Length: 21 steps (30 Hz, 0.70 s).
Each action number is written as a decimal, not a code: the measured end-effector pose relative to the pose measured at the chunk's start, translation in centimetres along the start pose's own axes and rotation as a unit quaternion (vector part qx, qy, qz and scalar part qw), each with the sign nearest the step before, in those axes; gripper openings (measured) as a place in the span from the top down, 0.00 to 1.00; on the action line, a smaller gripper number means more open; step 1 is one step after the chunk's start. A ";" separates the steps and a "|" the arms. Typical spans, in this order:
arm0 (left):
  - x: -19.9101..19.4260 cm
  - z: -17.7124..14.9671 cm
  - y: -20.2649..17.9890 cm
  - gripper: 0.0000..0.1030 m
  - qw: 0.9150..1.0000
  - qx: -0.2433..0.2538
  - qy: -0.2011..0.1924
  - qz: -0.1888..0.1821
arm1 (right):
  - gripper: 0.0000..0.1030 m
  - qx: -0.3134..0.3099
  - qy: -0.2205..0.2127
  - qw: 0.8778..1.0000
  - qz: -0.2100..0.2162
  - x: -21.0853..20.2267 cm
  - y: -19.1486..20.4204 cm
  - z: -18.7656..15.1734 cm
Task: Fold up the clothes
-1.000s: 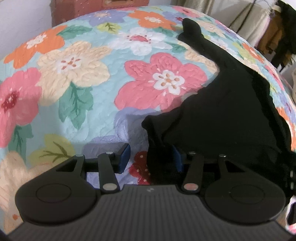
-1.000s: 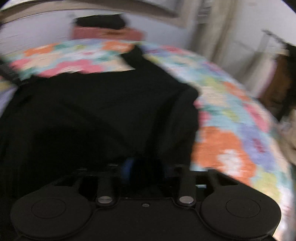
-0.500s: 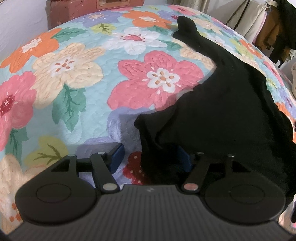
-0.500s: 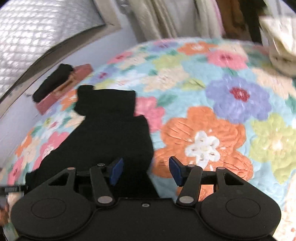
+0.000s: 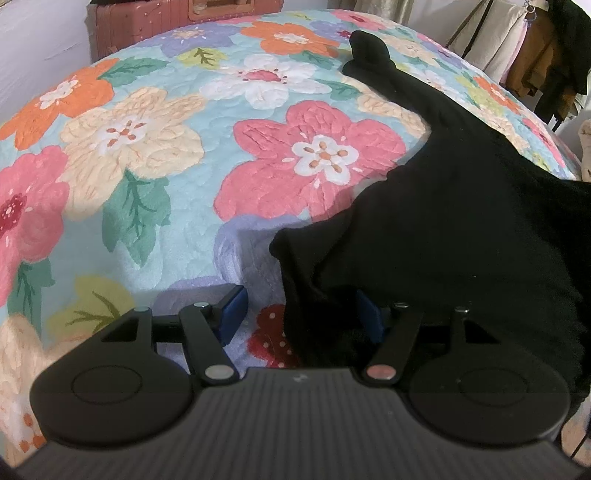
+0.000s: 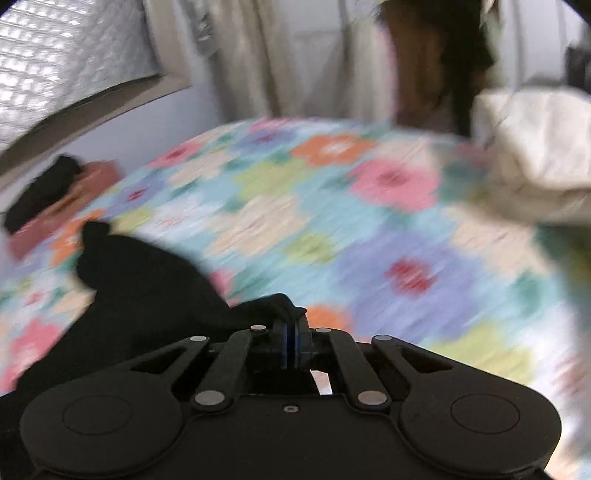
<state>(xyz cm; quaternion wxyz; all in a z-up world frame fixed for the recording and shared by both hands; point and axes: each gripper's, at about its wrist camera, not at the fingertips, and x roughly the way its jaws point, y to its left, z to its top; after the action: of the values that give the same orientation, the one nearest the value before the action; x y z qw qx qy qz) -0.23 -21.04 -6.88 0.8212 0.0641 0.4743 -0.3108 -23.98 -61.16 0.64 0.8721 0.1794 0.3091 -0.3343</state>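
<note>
A home bedroom. A bed under a quilted coverlet printed with big pink, orange and cream flowers on pale blue (image 5: pixel 155 206) fills both views. A dusty-pink hard-shell suitcase (image 5: pixel 147 26) stands against the white wall beyond it, coats and jackets in brown, cream and black hang (image 5: pixel 535 55) at one side, and what looks like a pale pillow (image 6: pixel 532 162), blurred, lies nearby.

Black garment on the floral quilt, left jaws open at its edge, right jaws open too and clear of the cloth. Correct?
Not quite. The right gripper has its jaws shut, pinching a fold of the black garment, as the right wrist view shows. The rest holds: floral quilt, left gripper open.
</note>
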 end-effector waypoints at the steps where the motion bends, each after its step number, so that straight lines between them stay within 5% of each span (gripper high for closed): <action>1: 0.0 0.0 -0.1 0.37 1.000 0.003 -0.001 0.002 | 0.96 -0.005 -0.004 1.000 -0.014 0.3 -0.5 0.4; 7: 0.1 -0.3 -0.5 0.34 1.000 0.022 -0.005 0.007 | 0.95 0.006 -0.021 0.998 -0.053 3.3 -2.9 1.6; 10: 0.0 -0.3 -0.7 0.33 1.000 0.023 -0.005 0.010 | 0.85 0.003 0.034 0.998 -0.046 5.5 -3.1 1.3; 12: 0.0 -0.2 -0.8 0.31 1.000 0.016 -0.004 0.012 | 0.77 0.076 0.037 0.996 -0.033 3.6 -3.6 0.4; 15: 0.0 0.0 -0.7 0.27 1.000 0.007 0.002 0.006 | 0.55 0.152 0.012 0.987 0.051 -0.9 -4.1 -1.8; 21: -2.1 -0.4 -0.7 0.27 1.000 0.000 0.004 0.006 | 0.52 0.118 0.033 0.989 0.082 -7.9 -3.6 -6.6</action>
<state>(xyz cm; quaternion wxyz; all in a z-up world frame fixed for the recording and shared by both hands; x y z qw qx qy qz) -1.64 -20.47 -5.25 0.8211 0.0682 0.4773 -0.3054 -33.87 -56.58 0.61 0.8584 0.3168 0.2803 -0.2901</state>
